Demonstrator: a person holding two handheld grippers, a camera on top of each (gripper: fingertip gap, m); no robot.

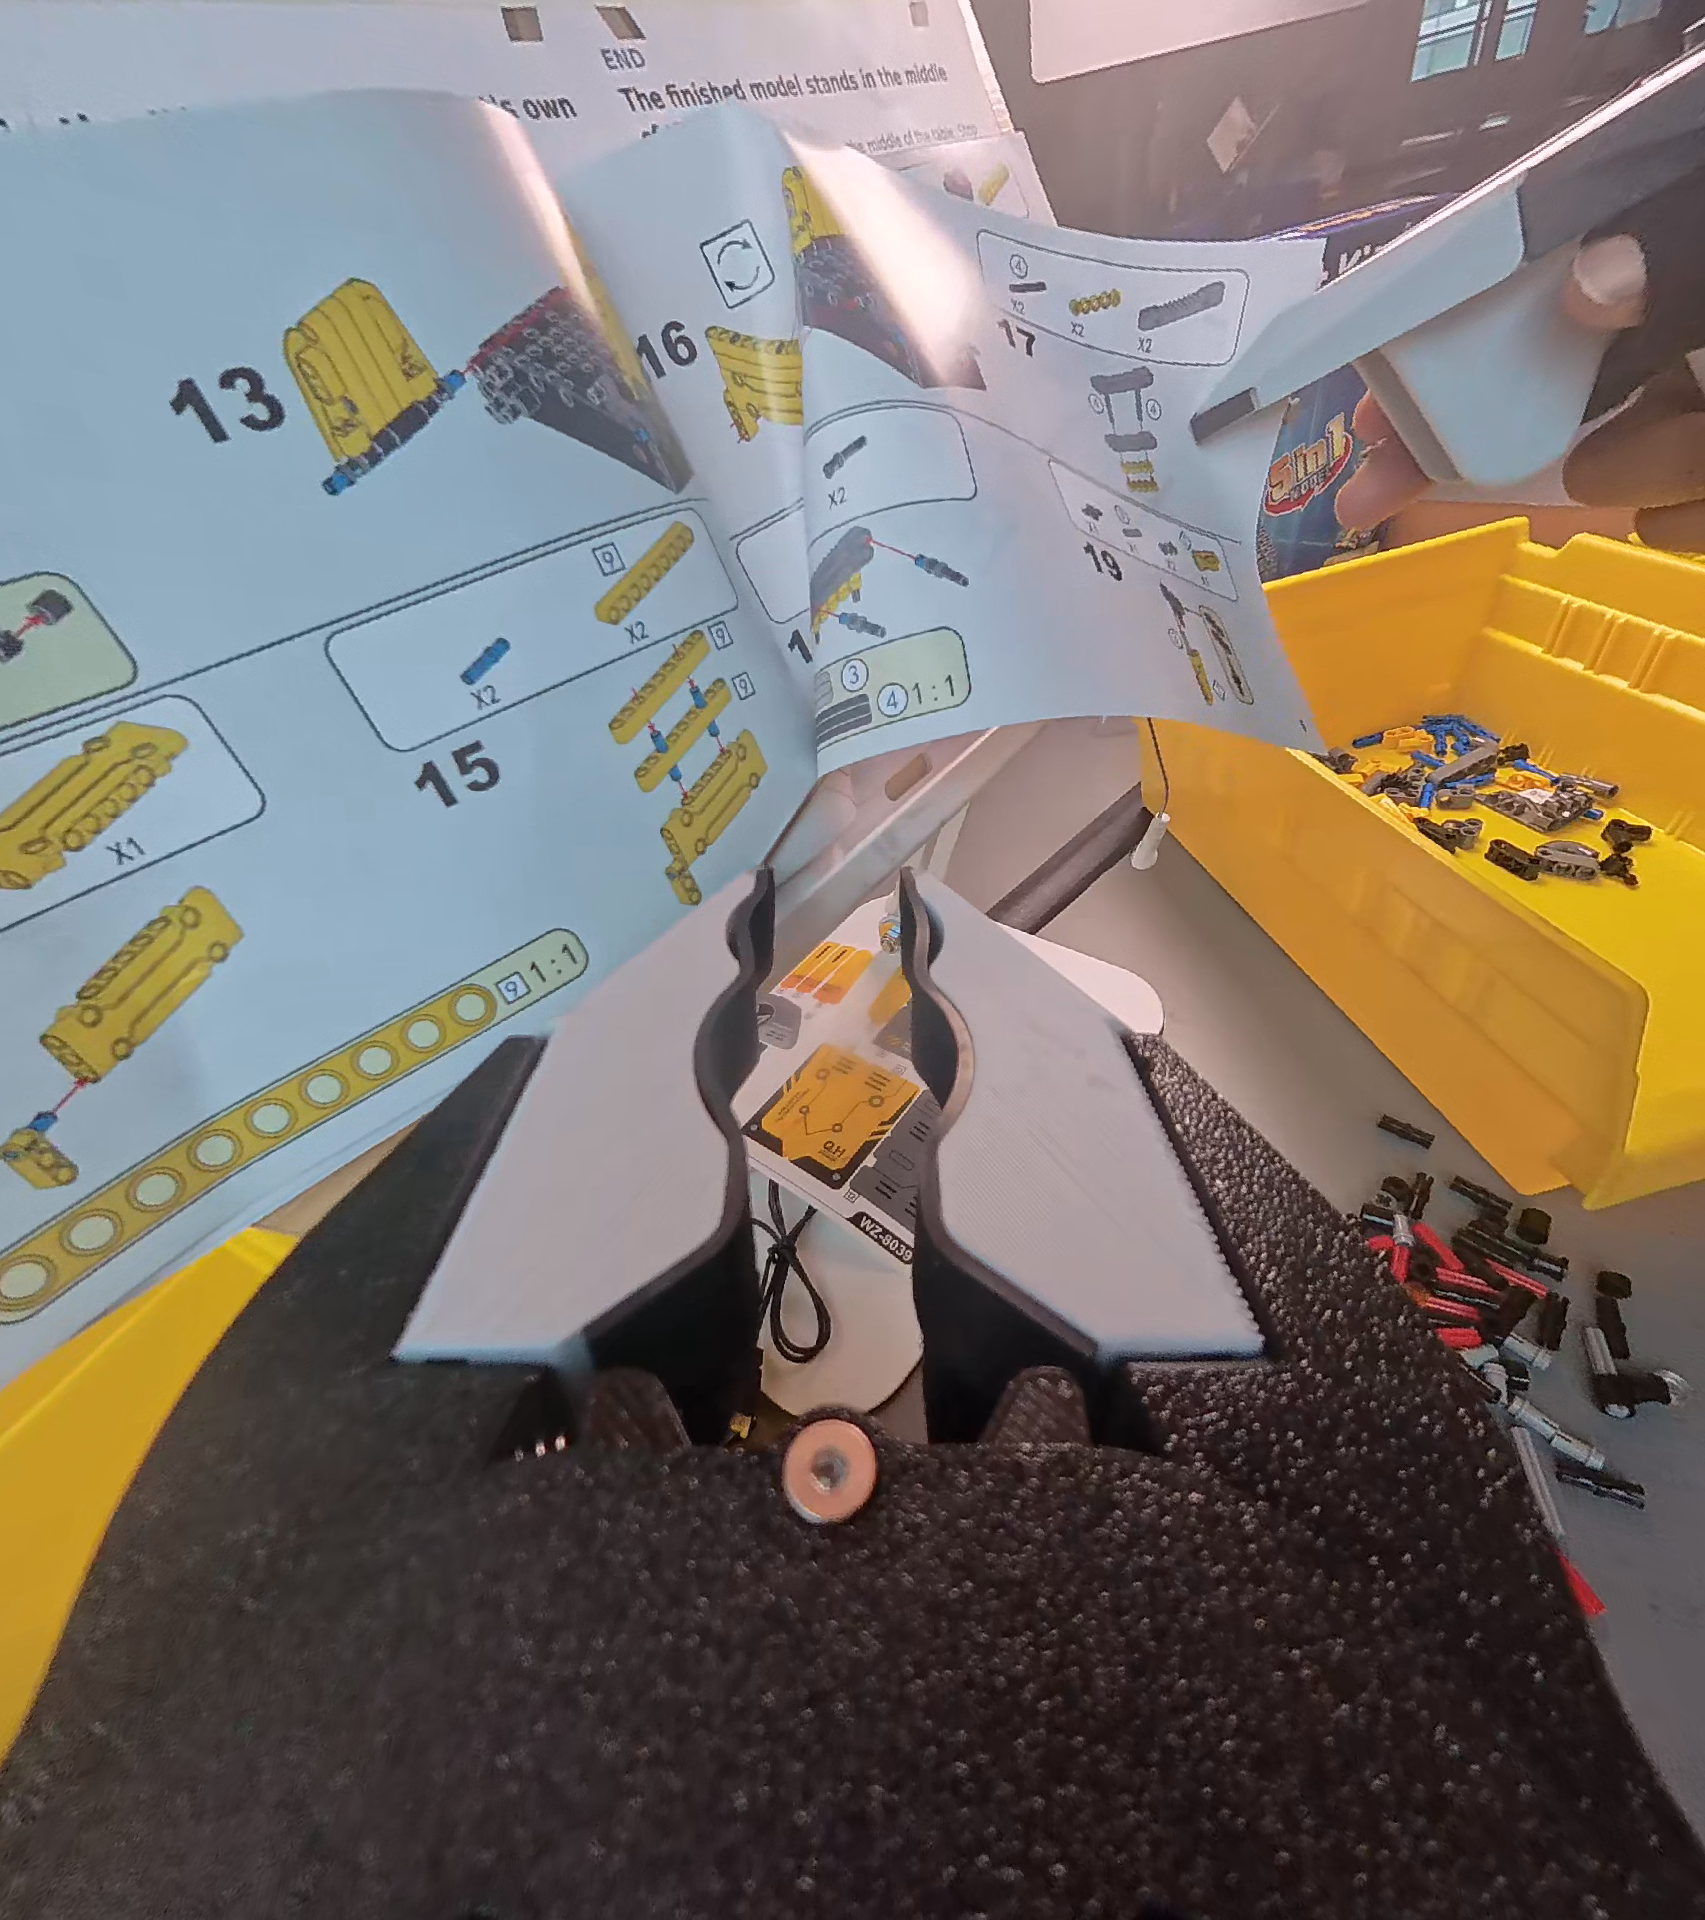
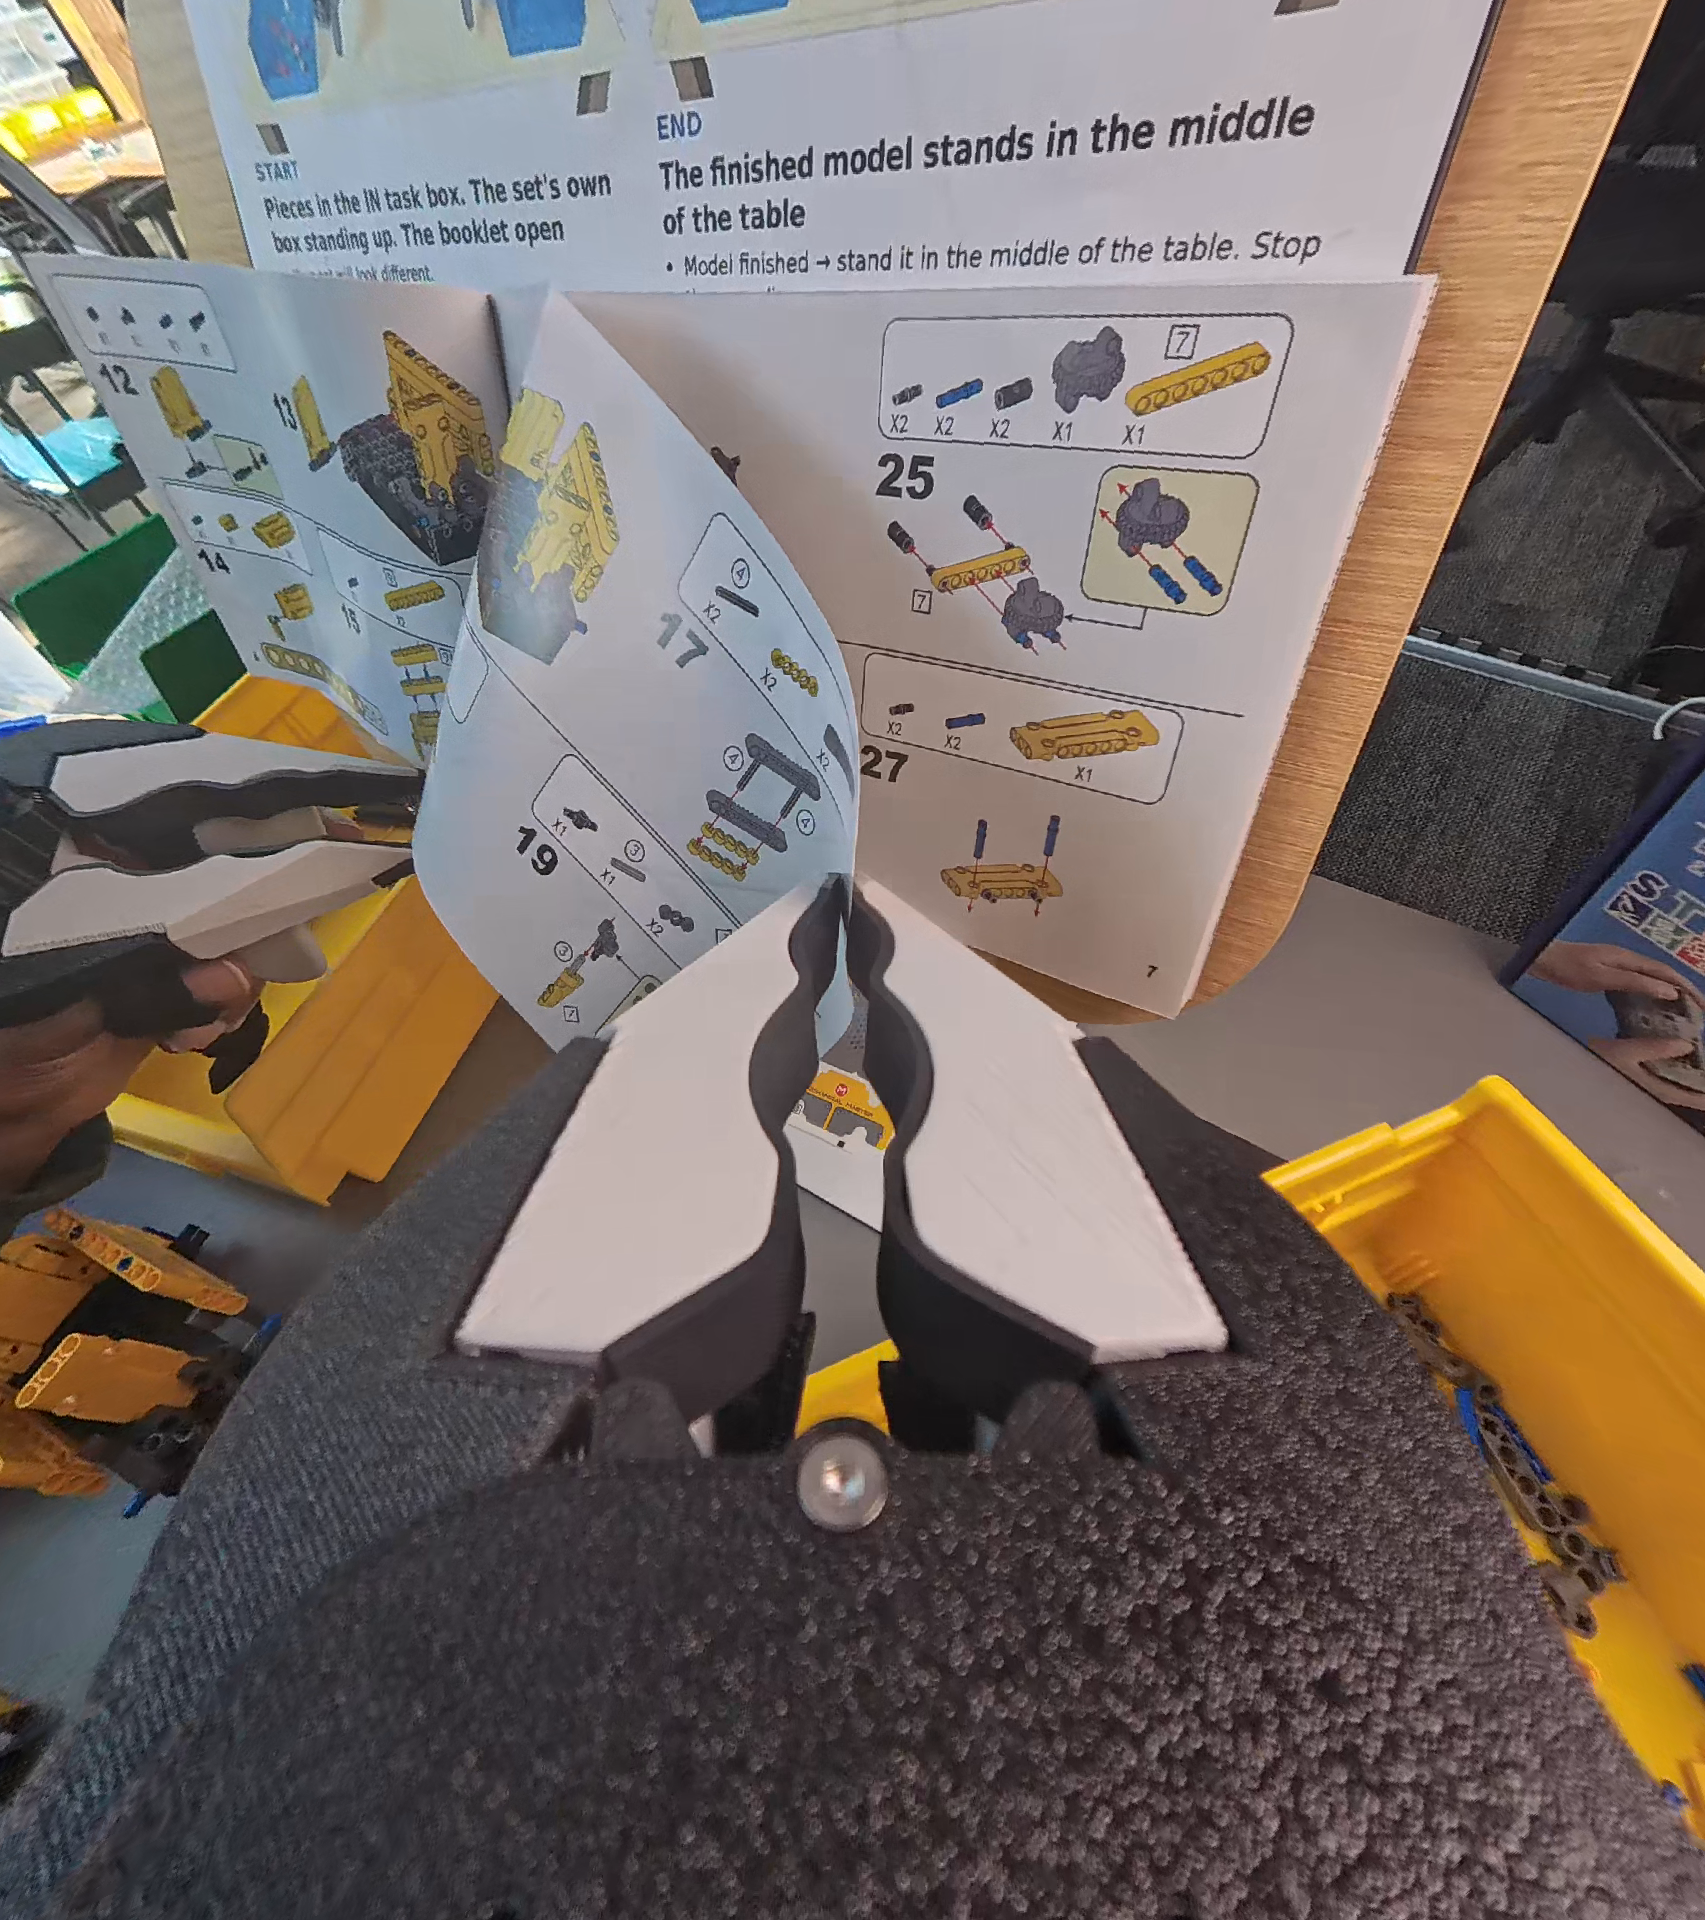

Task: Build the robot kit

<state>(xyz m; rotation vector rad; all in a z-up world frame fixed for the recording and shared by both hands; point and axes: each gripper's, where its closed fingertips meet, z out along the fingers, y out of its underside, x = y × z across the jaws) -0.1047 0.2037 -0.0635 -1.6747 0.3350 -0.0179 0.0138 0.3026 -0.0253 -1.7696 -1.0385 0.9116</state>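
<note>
- The right gripper (image 2: 840, 902) has its jaws pressed together on the lower edge of a curling page (image 2: 640, 727) of the instruction booklet (image 2: 1087, 623); the sheet runs down between the fingertips (image 2: 815, 920).
- That page bows up and leftward, away from the flat right-hand page behind it.
- The left gripper (image 1: 835, 914) has its jaws a little apart with nothing between them; through the gap a printed leaflet (image 1: 827, 1127) and a thin black cable (image 1: 791, 1299) show on the table.
- In the right wrist view the left gripper (image 2: 406, 821) sits at the booklet's left pages, its tips near the lifted sheet; whether they touch the paper I cannot tell.
- The booklet stands open, leaning against a printed sheet (image 2: 931, 177) on a wooden board (image 2: 1513, 468).
- A yellow bin (image 1: 1450, 997) to the right holds small black, grey, blue and yellow parts (image 1: 1492, 790).
- Loose black, red and grey pins (image 1: 1482, 1299) lie on the grey table (image 1: 1191, 987) just beside that bin.
- A partly built yellow model (image 2: 69, 1361) sits on the table at lower left.
- A blue kit box (image 2: 1700, 935) stands at the right.
</note>
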